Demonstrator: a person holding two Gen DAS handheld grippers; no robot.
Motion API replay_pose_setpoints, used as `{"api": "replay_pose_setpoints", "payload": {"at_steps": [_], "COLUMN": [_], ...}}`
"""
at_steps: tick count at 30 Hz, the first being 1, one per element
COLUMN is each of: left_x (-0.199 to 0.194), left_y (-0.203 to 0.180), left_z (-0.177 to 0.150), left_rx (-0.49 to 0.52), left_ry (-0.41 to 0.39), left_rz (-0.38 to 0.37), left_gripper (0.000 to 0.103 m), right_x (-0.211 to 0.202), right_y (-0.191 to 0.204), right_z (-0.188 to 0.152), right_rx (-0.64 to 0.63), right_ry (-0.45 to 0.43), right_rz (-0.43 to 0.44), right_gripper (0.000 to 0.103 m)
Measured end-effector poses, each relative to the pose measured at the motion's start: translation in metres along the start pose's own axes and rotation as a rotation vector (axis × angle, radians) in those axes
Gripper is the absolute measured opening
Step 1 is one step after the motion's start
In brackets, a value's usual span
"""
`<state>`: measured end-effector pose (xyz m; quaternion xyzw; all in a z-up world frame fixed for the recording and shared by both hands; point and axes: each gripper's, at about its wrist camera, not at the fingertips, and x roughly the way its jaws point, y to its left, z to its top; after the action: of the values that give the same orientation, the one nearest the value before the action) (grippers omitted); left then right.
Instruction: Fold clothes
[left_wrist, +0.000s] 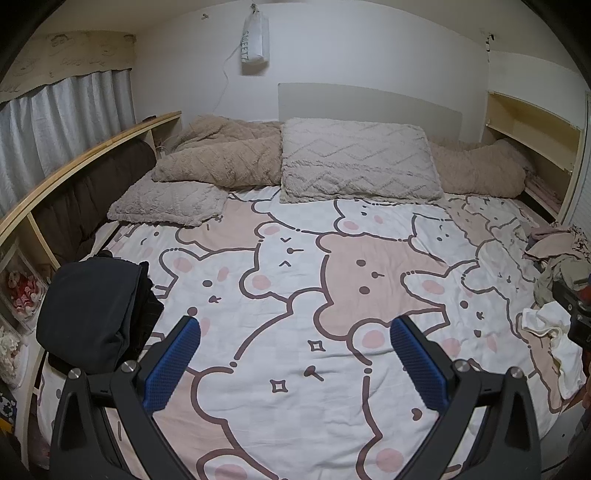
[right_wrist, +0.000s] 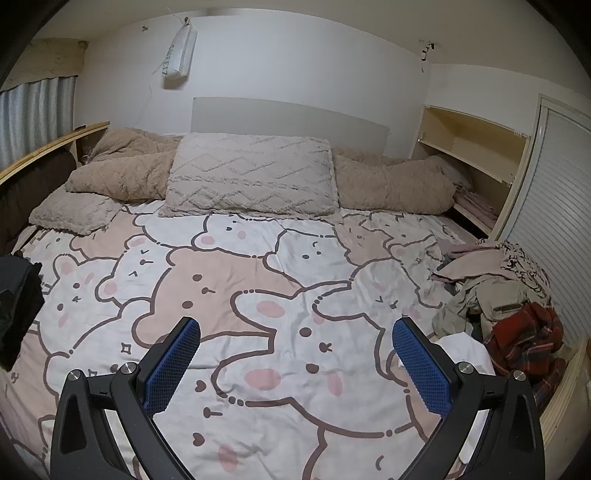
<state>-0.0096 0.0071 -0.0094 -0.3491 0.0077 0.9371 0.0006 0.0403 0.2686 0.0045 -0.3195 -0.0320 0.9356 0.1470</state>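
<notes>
Both fisheye views look forward from behind their own spread fingers, tilted down over the bear-print bedspread (left_wrist: 295, 280) toward the headboard wall at the top of each frame. The left wrist view sits further left: dark folded clothes (left_wrist: 92, 314) lie close at its lower left, the unsorted clothes pile (left_wrist: 554, 266) at its right edge. In the right wrist view that pile (right_wrist: 498, 306) is nearer, right of centre. Both share the central pillow (right_wrist: 255, 173) and the hanging white bag (right_wrist: 181, 51).

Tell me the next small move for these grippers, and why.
Probably move the right gripper right onto the white garment at the pile's near edge: both grippers' jaws stand open and empty, the folded dark stack lies far left, and mid-bed is bare.
</notes>
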Motion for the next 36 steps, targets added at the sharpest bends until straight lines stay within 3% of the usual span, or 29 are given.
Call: {"api": "replay_pose_setpoints", "payload": {"at_steps": [8,21,28,33,36], "left_x": [0.008,0.015,0.017,0.019,0.022], "left_y": [-0.002,-0.023,-0.043,-0.06,-0.069], "left_z": [-0.001,0.001,0.003,0.004,0.005], "left_rx": [0.005,0.034,0.044,0.09,0.113], "left_ry": [0.018,0.018,0.025,0.004,-0.006], "left_rz": [0.004,-0.009,-0.032,-0.048,-0.058], "left_gripper": [0.103,0.103,0.101,0.102,0.102], "right_x": [0.009,0.048,0.074,0.108,0.128], "right_y": [-0.012,-0.073,-0.118,-0.144,-0.169], "right_z": [-0.019,-0.092,-0.118,-0.129,-0.127], "right_rx": [-0.003,0.031,0.11,0.088,0.087], "right_ry": [0.037,0.185,0.173,0.215,0.232], "right_rz": [-0.025,-0.128,-0.263,-0.293,-0.387], "right_gripper": [0.103,0.103,0.103,0.103,0.103]}}
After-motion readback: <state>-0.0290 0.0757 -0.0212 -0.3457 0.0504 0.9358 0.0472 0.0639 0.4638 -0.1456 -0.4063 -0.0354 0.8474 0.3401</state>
